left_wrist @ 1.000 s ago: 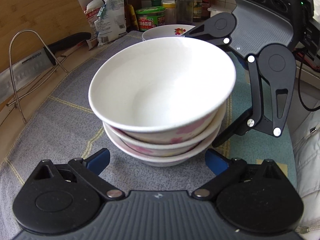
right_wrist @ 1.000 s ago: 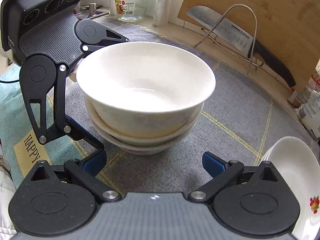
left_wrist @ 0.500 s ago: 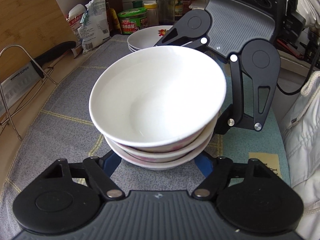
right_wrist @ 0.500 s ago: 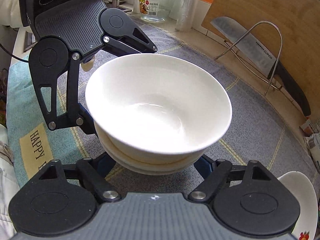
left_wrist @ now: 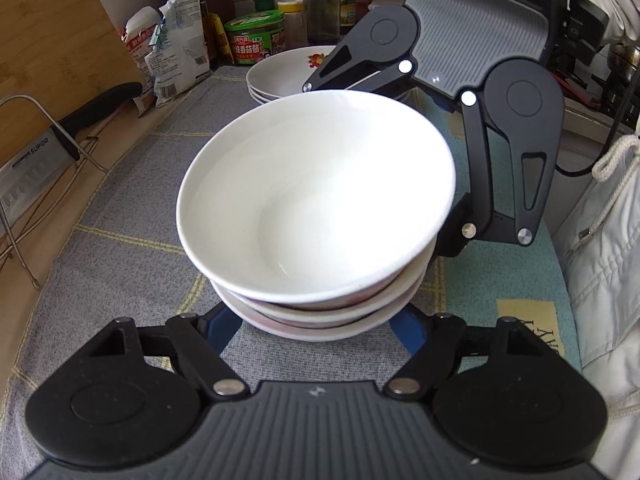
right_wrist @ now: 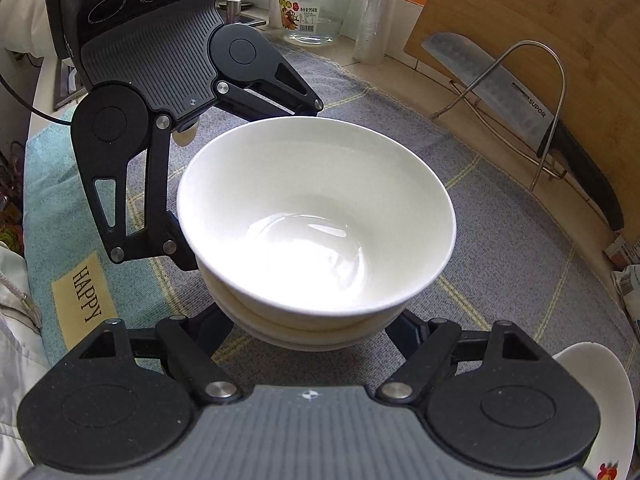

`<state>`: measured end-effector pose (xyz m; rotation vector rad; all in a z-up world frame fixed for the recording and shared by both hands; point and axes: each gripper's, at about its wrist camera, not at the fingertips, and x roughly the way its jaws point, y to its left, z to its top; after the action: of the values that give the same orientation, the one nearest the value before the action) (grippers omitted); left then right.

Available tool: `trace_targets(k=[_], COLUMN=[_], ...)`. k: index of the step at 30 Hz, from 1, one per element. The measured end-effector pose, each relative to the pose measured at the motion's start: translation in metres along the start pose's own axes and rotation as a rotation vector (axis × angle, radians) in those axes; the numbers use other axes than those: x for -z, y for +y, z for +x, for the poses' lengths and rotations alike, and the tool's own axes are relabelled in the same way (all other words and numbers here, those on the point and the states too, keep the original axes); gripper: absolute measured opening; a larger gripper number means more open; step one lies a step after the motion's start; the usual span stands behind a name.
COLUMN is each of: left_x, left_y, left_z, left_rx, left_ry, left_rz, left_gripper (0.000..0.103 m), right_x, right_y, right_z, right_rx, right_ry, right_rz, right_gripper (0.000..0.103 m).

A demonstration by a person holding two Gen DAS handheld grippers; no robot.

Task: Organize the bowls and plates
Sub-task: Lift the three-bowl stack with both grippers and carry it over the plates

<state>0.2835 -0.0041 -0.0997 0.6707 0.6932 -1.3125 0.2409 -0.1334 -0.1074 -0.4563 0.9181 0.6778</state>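
Observation:
A stack of three white bowls (left_wrist: 316, 200) stands on the grey cloth, with pink flowers on the lower ones. My left gripper (left_wrist: 316, 322) is shut on the bottom bowl, and its blue fingers (left_wrist: 224, 328) reach under the rim on both sides. From the opposite side my right gripper (right_wrist: 314, 330) is shut on the same stack (right_wrist: 316, 216), its pads mostly hidden beneath the bowls. A stack of white plates (left_wrist: 280, 74) with a red motif sits behind the bowls in the left wrist view. In the right wrist view the plates (right_wrist: 600, 400) lie at the lower right.
A cleaver (right_wrist: 500, 84) rests in a wire rack (right_wrist: 552, 92) against a wooden cutting board (right_wrist: 540, 12). Bottles, a green tin (left_wrist: 256, 38) and a snack bag (left_wrist: 172, 48) line the wall. A glass jar (right_wrist: 314, 12) stands at the cloth's other end. A teal "HAPPY" mat (right_wrist: 84, 300) borders the cloth.
Both grippers stood wide open around the stack a second ago. Their jaws have since closed in on the bottom of the stack from opposite sides.

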Motion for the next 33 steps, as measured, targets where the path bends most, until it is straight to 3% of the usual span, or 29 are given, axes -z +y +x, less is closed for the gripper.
trace_targets(k=[17,33], left_x=[-0.019,-0.100], left_y=[-0.009,-0.032], left_z=[-0.005,0.018], left_rx=[-0.034,-0.071], left_ry=[0.026,0.013], left_rz=[-0.008,0.035], left_gripper=[0.079,0.079], right_x=[0.002,0.042], right_y=[-0.005,-0.054], right_z=[-0.033,-0.096], right_rx=[0.007,0.056], right_ry=[-0.038,-0.056], right_rz=[-0.034,-0.052], right_gripper=[0.085,0.085])
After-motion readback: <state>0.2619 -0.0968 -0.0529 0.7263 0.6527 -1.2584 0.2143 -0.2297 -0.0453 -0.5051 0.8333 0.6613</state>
